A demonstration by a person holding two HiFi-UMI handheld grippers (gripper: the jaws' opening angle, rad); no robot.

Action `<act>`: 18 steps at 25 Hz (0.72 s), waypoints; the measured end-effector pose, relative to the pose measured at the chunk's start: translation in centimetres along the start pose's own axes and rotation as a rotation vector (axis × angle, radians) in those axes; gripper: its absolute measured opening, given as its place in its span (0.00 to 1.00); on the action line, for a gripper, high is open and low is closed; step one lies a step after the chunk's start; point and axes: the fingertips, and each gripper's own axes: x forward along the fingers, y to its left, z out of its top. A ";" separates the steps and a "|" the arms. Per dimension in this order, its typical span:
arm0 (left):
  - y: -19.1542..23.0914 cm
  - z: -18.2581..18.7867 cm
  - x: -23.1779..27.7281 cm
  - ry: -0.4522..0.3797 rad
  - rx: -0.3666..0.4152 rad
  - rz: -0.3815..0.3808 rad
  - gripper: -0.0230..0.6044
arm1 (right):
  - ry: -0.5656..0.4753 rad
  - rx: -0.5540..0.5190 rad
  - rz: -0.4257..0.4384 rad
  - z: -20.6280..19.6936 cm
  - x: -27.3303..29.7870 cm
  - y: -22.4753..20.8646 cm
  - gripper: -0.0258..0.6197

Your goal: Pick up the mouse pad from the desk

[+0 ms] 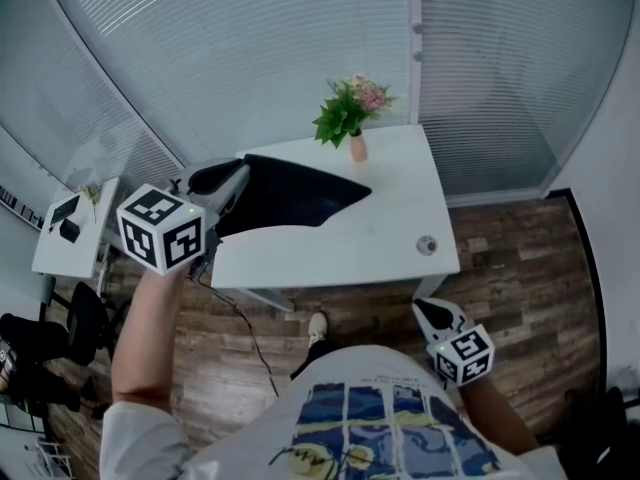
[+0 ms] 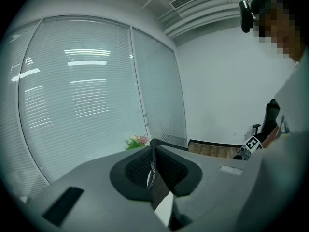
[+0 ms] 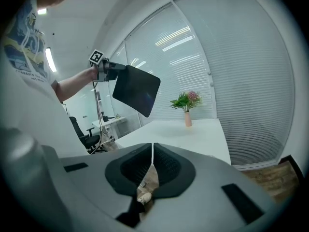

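Left fingers [image 2: 137, 170]: nearly closed, pinching one edge of the mouse pad [image 1: 295, 196], which runs edge-on between them.
Left gripper [image 1: 238, 176]: raised over the worktop's left end.
Mouse pad: black, sticking out past the fingers, in the air above the white worktop [image 1: 400, 213], clear of it.
Right fingers [image 3: 169, 166]: pressed together, nothing between them.
Right gripper [image 1: 432, 313]: low, before the worktop's near edge, well apart from the pad.
Vase of flowers [image 1: 357, 148]: upright at the worktop's far edge.
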 end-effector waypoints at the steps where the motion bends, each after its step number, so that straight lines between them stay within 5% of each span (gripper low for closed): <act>1: 0.0 0.1 -0.1 -0.001 0.000 0.000 0.08 | 0.000 -0.001 -0.001 0.0 0.0 0.0 0.06; 18: -1.1 1.1 -0.9 -0.005 0.029 -0.015 0.08 | -0.013 0.001 0.013 -0.2 0.5 0.3 0.05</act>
